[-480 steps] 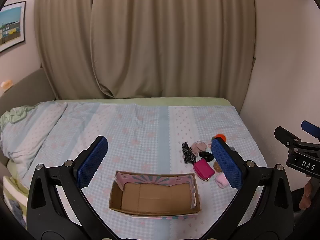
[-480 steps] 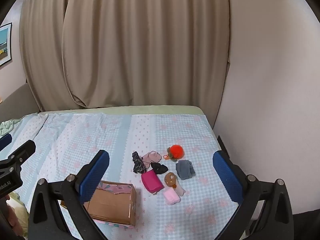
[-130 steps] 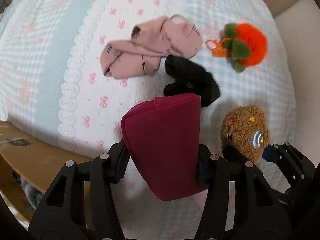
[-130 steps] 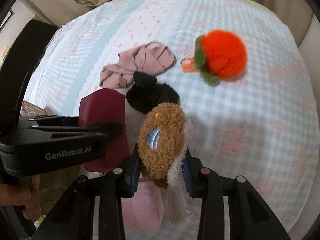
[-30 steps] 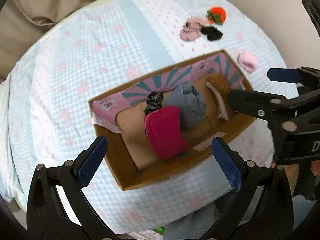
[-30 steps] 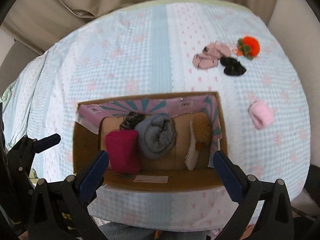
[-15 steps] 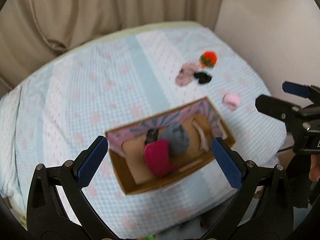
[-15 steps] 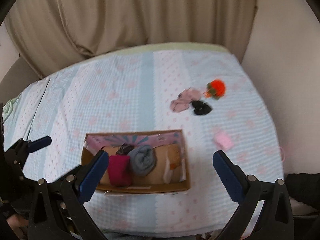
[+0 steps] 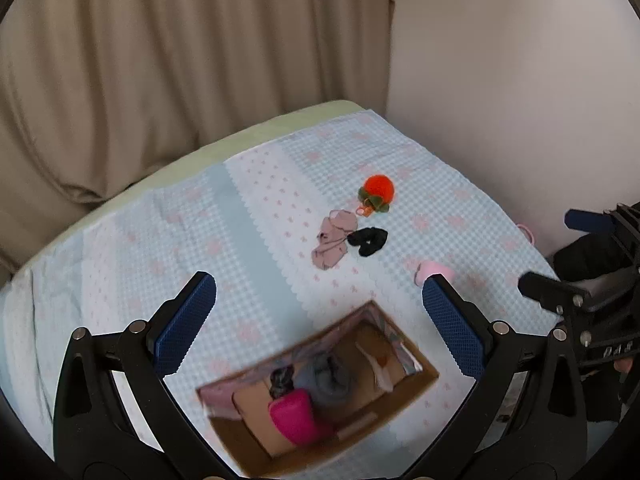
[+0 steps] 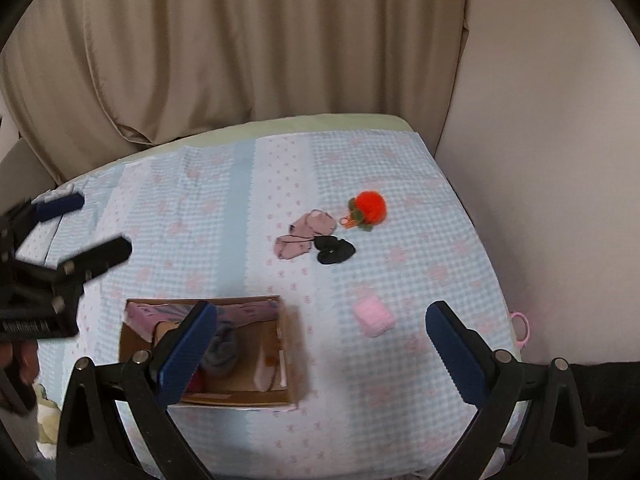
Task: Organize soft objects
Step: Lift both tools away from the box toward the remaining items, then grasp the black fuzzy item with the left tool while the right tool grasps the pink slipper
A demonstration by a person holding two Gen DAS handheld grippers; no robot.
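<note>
Grippers raised above the bed point(image 10: 208, 208), you are between picks: left gripper point(image 9: 320, 320) and right gripper point(image 10: 320, 344) both spread wide and empty. The box point(image 9: 424, 376) already holds a magenta pouch point(image 9: 294, 416) and a grey roll point(image 9: 328, 380), among others. Four soft things lie outside: pink pad point(image 10: 374, 316) nearest, black scrunchie point(image 10: 334, 250), pink socks point(image 10: 306, 234), orange pompom point(image 10: 370, 206). Your next move, likely, calls for descending on the pad, then carrying it over the rim.

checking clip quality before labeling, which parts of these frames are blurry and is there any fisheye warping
Left wrist view: cardboard box and its contents motion-smeared; bed edge bows strongly. Right wrist view: box smeared, left gripper blurred, orange pom-pom fairly sharp; black corners vignette both views.
</note>
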